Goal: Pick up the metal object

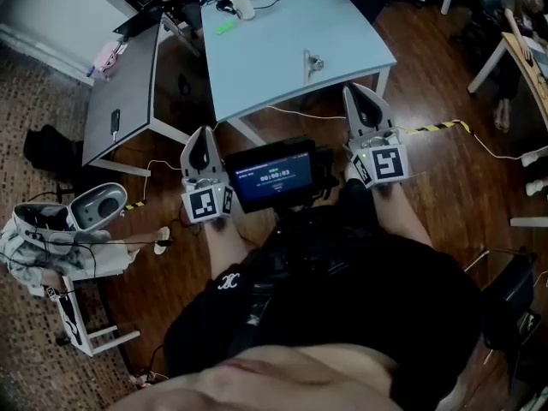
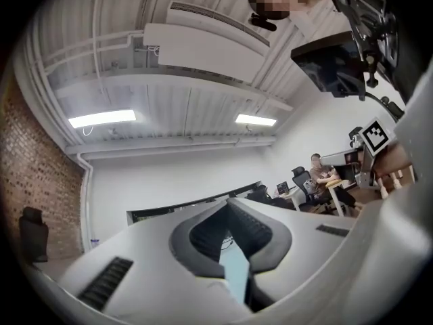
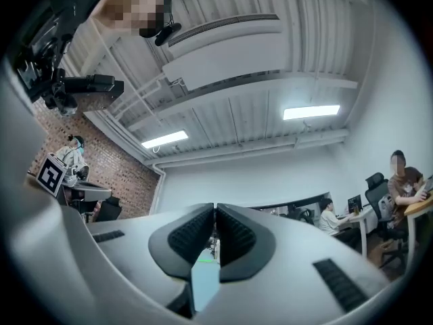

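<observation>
Metal object (image 1: 313, 62) small, silvery, on table (image 1: 257, 62) (left claw (image 2: 226, 202), right claw (image 3: 214, 208) pressed together).

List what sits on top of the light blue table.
On the light blue table: a metal object, a white cup and a green item. Its far end runs past the picture's edge, unseen.

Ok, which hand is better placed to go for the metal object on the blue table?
Right. The right tool is at the near edge of the blue table, close to the metal object; the left tool is farther off to the left. Both are shut and empty.
</observation>
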The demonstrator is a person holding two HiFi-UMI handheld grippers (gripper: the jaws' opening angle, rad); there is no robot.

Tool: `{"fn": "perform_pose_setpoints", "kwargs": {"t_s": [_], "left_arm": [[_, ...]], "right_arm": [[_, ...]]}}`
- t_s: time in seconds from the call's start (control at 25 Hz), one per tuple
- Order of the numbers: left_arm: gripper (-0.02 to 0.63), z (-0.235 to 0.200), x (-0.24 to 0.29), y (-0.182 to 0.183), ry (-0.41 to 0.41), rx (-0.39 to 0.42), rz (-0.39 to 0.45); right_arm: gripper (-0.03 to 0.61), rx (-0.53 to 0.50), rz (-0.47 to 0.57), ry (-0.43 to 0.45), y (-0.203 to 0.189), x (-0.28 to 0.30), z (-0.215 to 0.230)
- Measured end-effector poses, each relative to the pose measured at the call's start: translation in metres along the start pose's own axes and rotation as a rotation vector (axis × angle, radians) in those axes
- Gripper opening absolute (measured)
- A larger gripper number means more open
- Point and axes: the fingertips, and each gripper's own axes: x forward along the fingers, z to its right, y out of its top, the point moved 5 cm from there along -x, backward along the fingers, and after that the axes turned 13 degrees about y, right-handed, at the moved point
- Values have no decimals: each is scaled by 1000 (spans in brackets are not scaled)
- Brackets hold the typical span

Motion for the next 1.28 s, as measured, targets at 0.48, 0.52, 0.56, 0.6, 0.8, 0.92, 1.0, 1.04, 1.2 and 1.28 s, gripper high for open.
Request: {"fn": "perform_pose_setpoints", "kwargs": {"t_s": [0.48,0.52,0.56,0.6,0.8,0.92,1.0,1.04,1.2,1.28], "left_arm": [[8,76,172,-3,74,26,42],[9,81,178,-3,83,27,40],[9,84,183,-5,91,26,36],[9,87,188,-6,94,26,30],[9,96,207,-19,73,50,-7],[9,94,217,-19,62,43,-38],[9,82,223,-22,73,47,-31],[9,75,225,-25,84,49,-23],[9,68,232,-18,93,38,-46],[9,68,234,-17,89,43,-45]], "right_arm": [[25,9,11,112,-38,110,166],[25,10,9,123,-40,115,174],[25,13,6,132,-43,119,181],[25,17,2,137,-47,123,186],[25,44,-13,135,-68,134,201],[25,75,-48,140,-84,150,202],[32,103,-84,153,-97,164,199],[34,119,-102,160,-104,170,196],[34,149,-158,181,-133,184,187],[35,160,-174,177,-147,190,186]]}}
